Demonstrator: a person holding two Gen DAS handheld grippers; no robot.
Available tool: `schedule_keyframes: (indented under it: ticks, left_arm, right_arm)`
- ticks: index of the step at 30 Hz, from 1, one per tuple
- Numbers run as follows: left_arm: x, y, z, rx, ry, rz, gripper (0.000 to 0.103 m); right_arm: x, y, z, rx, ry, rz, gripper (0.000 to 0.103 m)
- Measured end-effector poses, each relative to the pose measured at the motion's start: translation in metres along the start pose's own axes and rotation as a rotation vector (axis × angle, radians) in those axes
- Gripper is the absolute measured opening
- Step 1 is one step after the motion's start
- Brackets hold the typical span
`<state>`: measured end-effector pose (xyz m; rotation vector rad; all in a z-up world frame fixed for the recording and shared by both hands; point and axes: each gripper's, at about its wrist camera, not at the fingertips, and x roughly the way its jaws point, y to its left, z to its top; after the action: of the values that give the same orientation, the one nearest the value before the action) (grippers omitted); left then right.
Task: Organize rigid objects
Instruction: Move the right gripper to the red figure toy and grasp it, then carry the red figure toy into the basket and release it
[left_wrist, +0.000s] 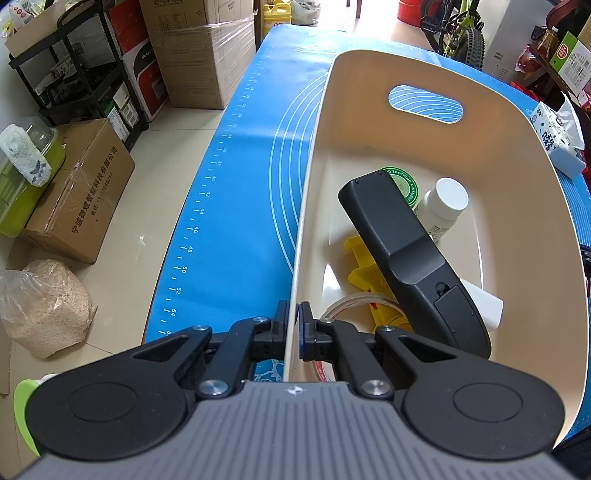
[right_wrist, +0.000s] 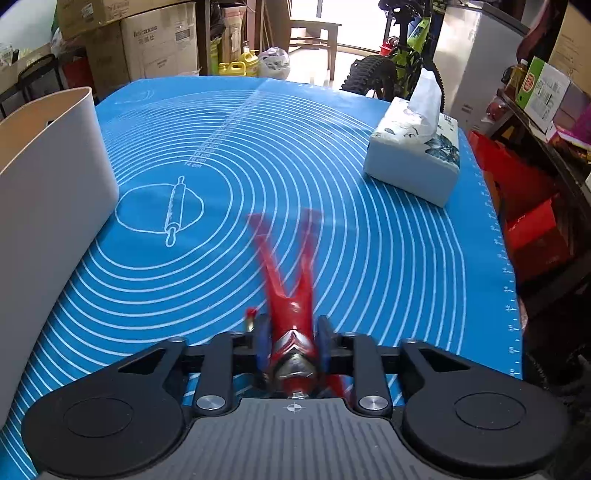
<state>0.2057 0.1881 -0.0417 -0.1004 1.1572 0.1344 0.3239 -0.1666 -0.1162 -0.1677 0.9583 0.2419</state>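
A cluttered storeroom with cardboard boxes and a bicycle surrounds a surface covered by a blue silicone baking mat (right_wrist: 332, 206) printed with white rings. The left hand-held gripper (left_wrist: 294, 325) pinches the thin side wall of a cream plastic bin (left_wrist: 310, 206), one finger inside and one outside. Inside the bin lie a black remote control (left_wrist: 410, 258), a white-capped bottle (left_wrist: 445, 201), a round green tin (left_wrist: 404, 182), yellow plastic pieces (left_wrist: 364, 269) and a clear tape roll (left_wrist: 343, 306). The right hand-held gripper (right_wrist: 293, 345) clamps a red and silver toy figure (right_wrist: 291, 306) by its torso, blurred legs pointing forward over the mat. A white tissue pack (right_wrist: 413, 162) sits far right, well apart
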Motion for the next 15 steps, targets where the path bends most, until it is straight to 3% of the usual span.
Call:
schedule_keyframes:
  ticks: [15]
  left_arm:
    - [0.001,-0.001,0.000,-0.001,0.003,0.000,0.005]
  right_arm:
    - [-0.045,0.013,0.008,0.035,-0.104,0.005,0.034]
